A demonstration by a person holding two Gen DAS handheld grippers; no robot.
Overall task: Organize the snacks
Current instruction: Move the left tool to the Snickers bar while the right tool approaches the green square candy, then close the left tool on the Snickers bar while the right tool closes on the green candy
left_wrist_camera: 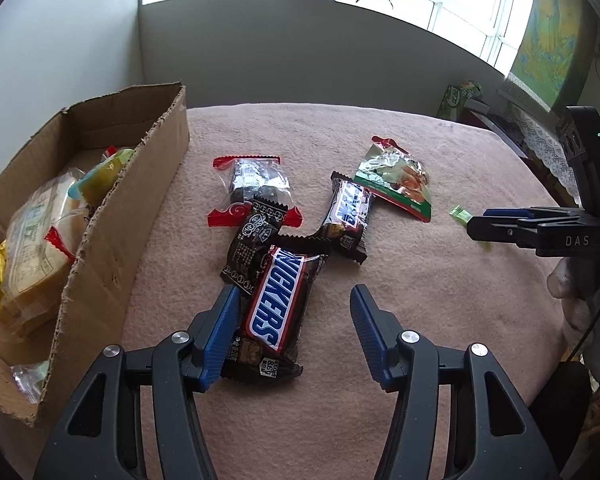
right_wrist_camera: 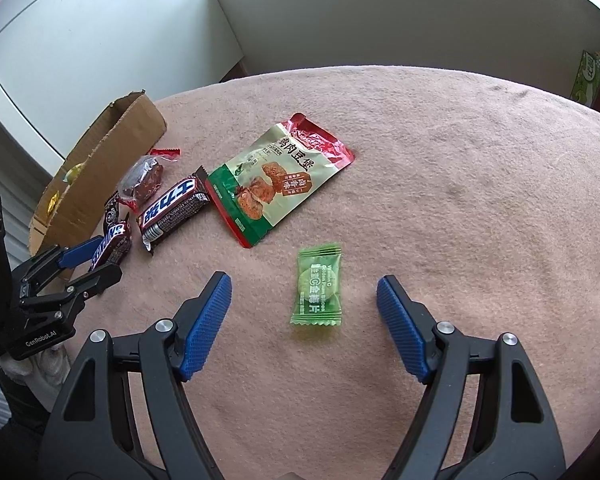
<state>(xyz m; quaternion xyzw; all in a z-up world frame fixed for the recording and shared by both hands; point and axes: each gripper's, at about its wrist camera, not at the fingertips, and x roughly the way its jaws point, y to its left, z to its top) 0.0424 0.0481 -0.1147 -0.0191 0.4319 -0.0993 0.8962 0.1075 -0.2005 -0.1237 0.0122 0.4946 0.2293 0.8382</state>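
Observation:
My left gripper (left_wrist_camera: 294, 300) is open, its jaws straddling a Snickers bar (left_wrist_camera: 276, 308) that lies on the pink cloth; the left finger touches the wrapper's edge. Beyond lie a dark candy wrapper (left_wrist_camera: 252, 244), a second Snickers bar (left_wrist_camera: 348, 216), a clear red-edged snack pack (left_wrist_camera: 252, 184) and a green-and-red tofu pouch (left_wrist_camera: 396, 180). My right gripper (right_wrist_camera: 304, 292) is open around a small green candy (right_wrist_camera: 318, 290), which lies flat between the fingers. The tofu pouch (right_wrist_camera: 276, 180) and second Snickers bar (right_wrist_camera: 172, 208) lie further out.
A cardboard box (left_wrist_camera: 112, 240) at the left holds several snacks, including a bread pack (left_wrist_camera: 32, 248). The box (right_wrist_camera: 96, 176) also shows in the right wrist view. The pink cloth (right_wrist_camera: 460, 200) covers the table. A green carton (left_wrist_camera: 456, 96) stands at the far right edge.

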